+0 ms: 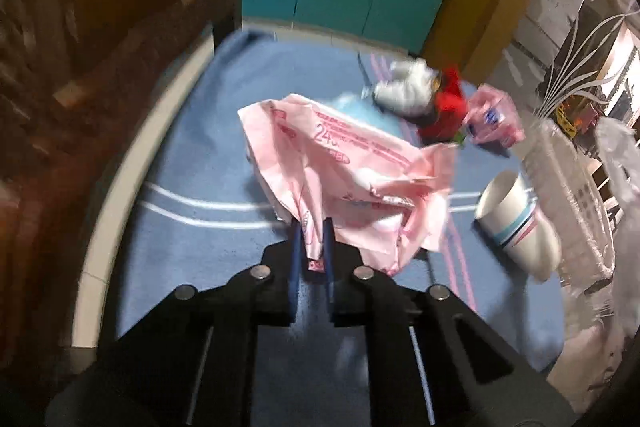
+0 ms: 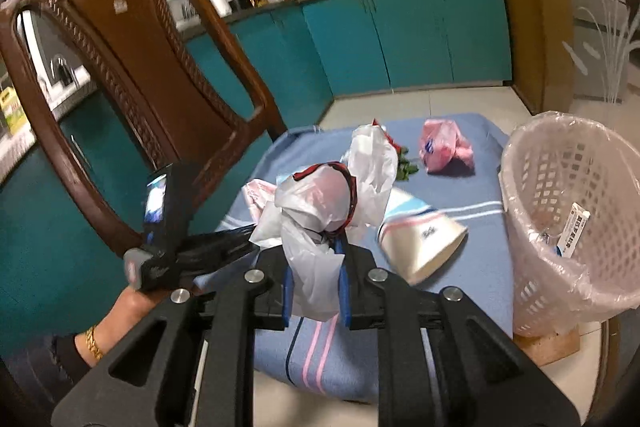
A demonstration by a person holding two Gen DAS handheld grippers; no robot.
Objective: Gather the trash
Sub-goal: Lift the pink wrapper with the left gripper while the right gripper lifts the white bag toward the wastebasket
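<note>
Right now my right claw (image 2: 314,247) is clamped on a crumpled white plastic bag (image 2: 320,211) with a red-edged bit tangled in it, lifted above the blue cloth (image 2: 472,267) on the desk. From this claw the lined basket (image 2: 568,219) stands at about three o'clock, mouth up, a small carton (image 2: 574,229) already inside; my right side is the nearer one. My left claw (image 1: 311,247) grips the pink wrapper (image 1: 344,167) by its near corner. Further out lie a tipped paper cup (image 1: 516,219) and a pink bag (image 2: 444,147) at one o'clock
</note>
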